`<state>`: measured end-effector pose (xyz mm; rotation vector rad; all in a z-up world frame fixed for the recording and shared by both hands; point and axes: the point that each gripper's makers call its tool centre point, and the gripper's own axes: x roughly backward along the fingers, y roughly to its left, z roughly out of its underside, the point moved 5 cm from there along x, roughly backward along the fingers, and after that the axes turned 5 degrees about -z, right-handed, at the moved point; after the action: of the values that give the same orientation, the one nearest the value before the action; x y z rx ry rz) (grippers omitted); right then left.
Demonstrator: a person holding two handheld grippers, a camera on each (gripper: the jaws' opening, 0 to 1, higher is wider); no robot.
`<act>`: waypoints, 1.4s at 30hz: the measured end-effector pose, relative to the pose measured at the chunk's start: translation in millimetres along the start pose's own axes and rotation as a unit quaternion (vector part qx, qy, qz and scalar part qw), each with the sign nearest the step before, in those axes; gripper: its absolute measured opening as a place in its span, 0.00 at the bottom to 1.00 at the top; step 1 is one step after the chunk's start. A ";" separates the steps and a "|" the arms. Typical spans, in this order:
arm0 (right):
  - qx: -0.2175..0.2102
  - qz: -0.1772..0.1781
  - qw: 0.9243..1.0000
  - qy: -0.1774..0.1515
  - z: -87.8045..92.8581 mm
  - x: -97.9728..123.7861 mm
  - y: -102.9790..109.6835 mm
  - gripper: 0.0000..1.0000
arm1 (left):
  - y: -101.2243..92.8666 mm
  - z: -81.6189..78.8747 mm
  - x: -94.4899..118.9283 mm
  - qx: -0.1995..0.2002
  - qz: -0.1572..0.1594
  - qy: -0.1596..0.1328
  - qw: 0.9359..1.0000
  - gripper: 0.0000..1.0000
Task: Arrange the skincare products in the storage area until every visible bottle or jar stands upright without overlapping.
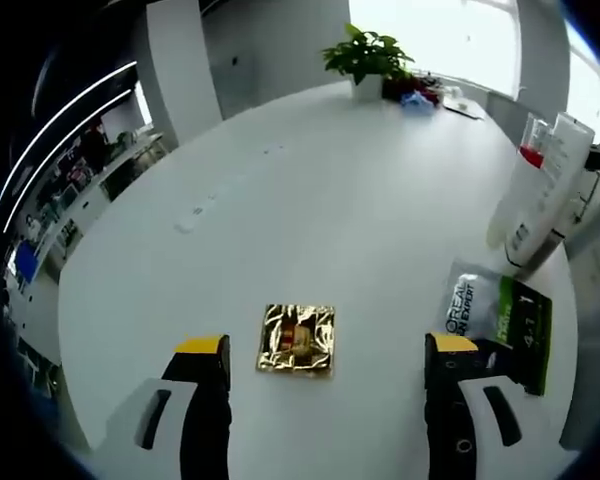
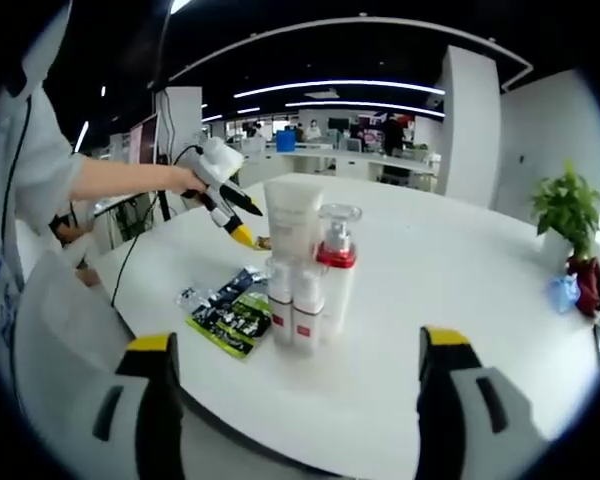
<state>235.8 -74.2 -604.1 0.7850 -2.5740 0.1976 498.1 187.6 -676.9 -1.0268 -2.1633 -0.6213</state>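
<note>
My left gripper [image 1: 326, 345] is open over the white table [image 1: 310, 190], with a gold foil sachet [image 1: 297, 339] lying flat between its jaws. To its right lie a grey L'Oreal sachet [image 1: 473, 303] and a green-black sachet [image 1: 526, 331]. Tall white bottles [image 1: 542, 190] stand beyond them at the right edge. In the right gripper view my right gripper [image 2: 296, 340] is open, facing the upright cluster: a white tube [image 2: 292, 218], a red-collared pump bottle [image 2: 336, 262] and two small white bottles [image 2: 292, 305]. The sachets [image 2: 230, 310] lie left of the cluster. A hand holds the left gripper [image 2: 238, 228] behind them.
A potted plant [image 1: 368, 55] stands at the table's far end, seen also as the plant [image 2: 565, 205] on the right, with small blue and red items beside it. The near table edge [image 2: 280, 440] runs just ahead of my right jaws. A black cable [image 2: 130, 265] hangs off the table.
</note>
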 end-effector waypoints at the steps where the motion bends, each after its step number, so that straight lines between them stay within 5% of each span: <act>1: 0.000 0.001 1.000 0.002 0.4 0.0 -0.2 1.00 | 1.4 1.1 -2.6 0.000 0.002 0.004 1.000 0.75; 19: 0.000 0.005 1.000 0.006 2.1 0.3 -2.9 1.00 | 11.9 -5.3 -39.5 -0.013 0.037 0.035 0.999 0.65; 42: -0.002 0.002 1.000 0.009 4.3 -0.1 -2.0 1.00 | 16.0 6.8 -45.1 0.001 0.048 0.053 0.997 0.48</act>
<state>235.4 -76.9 -608.0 0.7733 -2.5584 0.1984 530.1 179.1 -712.1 -1.0652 -2.0106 -0.6151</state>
